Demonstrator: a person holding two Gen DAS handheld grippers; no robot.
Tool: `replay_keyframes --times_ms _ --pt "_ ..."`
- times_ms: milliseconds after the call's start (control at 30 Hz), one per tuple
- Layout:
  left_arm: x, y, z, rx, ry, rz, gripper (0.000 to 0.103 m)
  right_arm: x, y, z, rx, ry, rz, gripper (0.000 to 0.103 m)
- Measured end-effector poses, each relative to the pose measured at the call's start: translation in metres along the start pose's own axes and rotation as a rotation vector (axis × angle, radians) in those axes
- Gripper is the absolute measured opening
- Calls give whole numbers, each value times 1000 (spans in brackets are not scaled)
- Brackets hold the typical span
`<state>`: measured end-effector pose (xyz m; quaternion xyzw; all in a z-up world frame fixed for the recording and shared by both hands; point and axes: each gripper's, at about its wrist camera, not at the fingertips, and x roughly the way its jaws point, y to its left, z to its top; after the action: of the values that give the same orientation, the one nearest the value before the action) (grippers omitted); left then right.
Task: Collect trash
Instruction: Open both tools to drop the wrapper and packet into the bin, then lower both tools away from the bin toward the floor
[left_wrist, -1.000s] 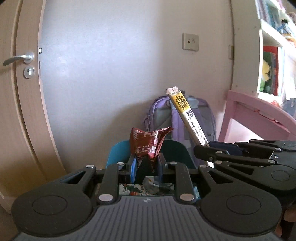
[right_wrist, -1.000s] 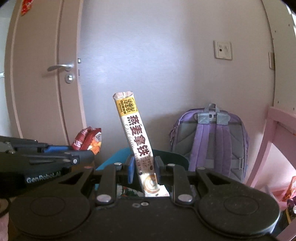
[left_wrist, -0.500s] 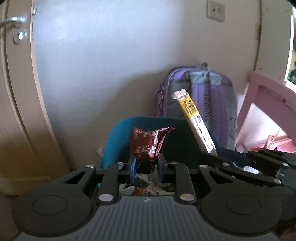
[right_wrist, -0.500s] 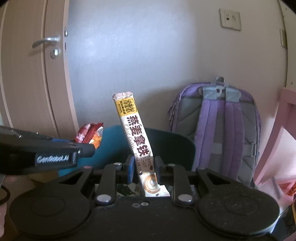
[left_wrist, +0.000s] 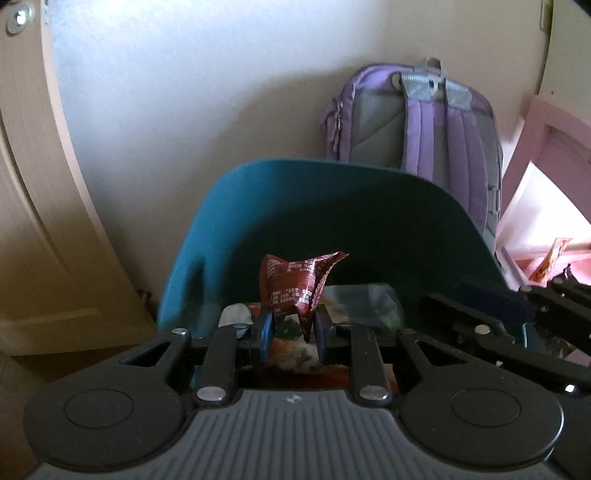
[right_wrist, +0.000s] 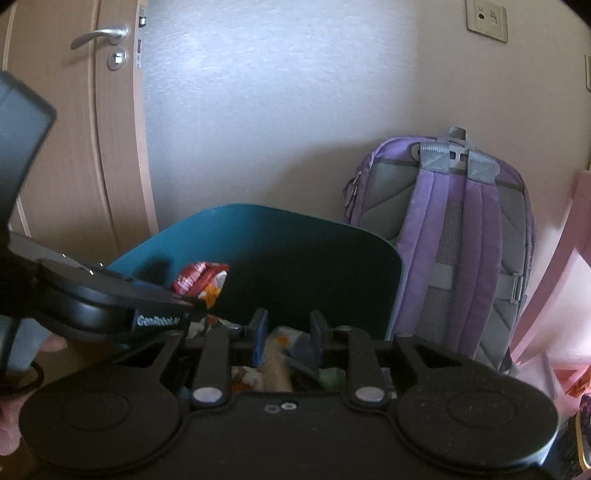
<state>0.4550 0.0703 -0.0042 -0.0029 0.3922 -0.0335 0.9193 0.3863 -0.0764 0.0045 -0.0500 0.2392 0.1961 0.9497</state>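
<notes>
Left wrist view shows one teal bin (left_wrist: 229, 221), one purple backpack (left_wrist: 443, 140) and one crumpled red wrapper (left_wrist: 295, 284), pinched between the fingers of the left hand-held gripper (left_wrist: 291, 328) over the bin's opening. Right wrist view alone shows the door handle (right_wrist: 99, 35) and wall socket (right_wrist: 485, 16); there the right hand-held gripper (right_wrist: 286, 332) stands apart, empty, above litter inside the bin.
</notes>
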Motion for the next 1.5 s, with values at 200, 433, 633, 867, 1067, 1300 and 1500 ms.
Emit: replay_keyframes --times_ms 200,433,633,867,1067,1300,1500 --pt "0 -3 -5 10 14 -25 33 -5 -4 -1 25 19 16 29" --pt "-17 -9 -10 19 -35 -21 72 -26 -13 -3 71 19 23 34" --pt "-44 -9 -14 30 -63 -18 72 -59 -6 -4 35 -8 17 37" --pt "-87 -6 -30 54 -105 -17 73 -102 10 -9 7 -28 61 39" --pt "-122 -3 -59 97 -131 -42 73 -134 30 -25 -41 -30 91 40" --pt "-145 -3 -99 127 -138 -59 73 -153 40 -49 -28 -13 126 43" --pt "-145 -2 -134 146 -124 -58 79 -152 42 -83 -24 32 150 47"
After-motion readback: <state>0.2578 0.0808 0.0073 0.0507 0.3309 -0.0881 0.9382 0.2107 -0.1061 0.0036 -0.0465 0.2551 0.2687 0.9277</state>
